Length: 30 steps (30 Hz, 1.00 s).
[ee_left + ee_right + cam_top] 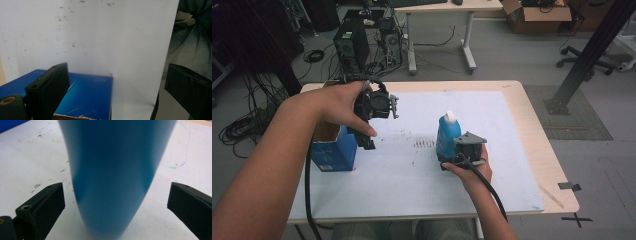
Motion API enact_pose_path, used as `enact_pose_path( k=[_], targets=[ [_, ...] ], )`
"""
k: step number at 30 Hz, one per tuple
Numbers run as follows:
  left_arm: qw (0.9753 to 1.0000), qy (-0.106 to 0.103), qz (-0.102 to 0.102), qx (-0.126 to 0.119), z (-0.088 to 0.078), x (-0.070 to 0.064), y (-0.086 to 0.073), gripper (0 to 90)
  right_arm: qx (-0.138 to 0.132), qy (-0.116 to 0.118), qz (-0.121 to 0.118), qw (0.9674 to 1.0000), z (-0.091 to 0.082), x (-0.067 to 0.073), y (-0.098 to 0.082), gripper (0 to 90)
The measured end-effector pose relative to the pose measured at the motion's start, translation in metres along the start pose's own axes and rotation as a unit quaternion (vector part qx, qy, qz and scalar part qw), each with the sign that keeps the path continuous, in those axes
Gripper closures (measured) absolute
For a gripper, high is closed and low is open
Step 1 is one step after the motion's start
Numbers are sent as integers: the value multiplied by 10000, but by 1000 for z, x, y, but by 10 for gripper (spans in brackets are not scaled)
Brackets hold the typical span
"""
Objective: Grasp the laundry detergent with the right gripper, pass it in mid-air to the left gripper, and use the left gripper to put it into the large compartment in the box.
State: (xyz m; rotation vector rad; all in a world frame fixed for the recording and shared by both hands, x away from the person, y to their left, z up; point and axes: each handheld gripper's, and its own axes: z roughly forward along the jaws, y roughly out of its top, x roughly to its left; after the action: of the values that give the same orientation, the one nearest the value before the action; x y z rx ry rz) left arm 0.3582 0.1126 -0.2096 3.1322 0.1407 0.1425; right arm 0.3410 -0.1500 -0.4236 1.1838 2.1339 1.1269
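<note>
A blue bottle (447, 134) with a white cap (450, 117) stands upright on the white mat (412, 175). My right gripper (453, 151) sits at its near side, low on the table. In the right gripper view the bottle's body (115, 170) rises between the two black jaws, which stand apart from it on both sides, so my right gripper (116, 187) is open. My left gripper (379, 106) is held in the air above the mat, beside an open blue box (334, 150). Its jaws are spread wide with nothing between them; below my left gripper (117, 72) lie the blue box (87, 95) and the mat (112, 37).
The mat covers most of a wooden table (539, 145). Dark smudges (424, 143) mark the mat near the bottle. Beyond the table on the floor stand computer towers (352, 45) with cables, a desk (469, 35), a cardboard box (537, 17) and a black post (584, 60).
</note>
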Motion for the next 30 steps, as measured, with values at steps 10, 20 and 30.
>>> enact_pose_path(
  k=[10, 20, 30],
  targets=[
    [10000, -4, 10, -3, 0, 0, 2, 62, -404, -101, 193, 9989, 3, 0, -2, 3],
    [10000, -3, 10, -22, 1, 1, 2, 61, -679, -170, 283, 9971, 9, 5, -2, 4],
    [10000, 3, -2, -49, 0, 1, 0, 62, -875, -183, 278, 9956, 11, 9, -3, 23]
  ],
)
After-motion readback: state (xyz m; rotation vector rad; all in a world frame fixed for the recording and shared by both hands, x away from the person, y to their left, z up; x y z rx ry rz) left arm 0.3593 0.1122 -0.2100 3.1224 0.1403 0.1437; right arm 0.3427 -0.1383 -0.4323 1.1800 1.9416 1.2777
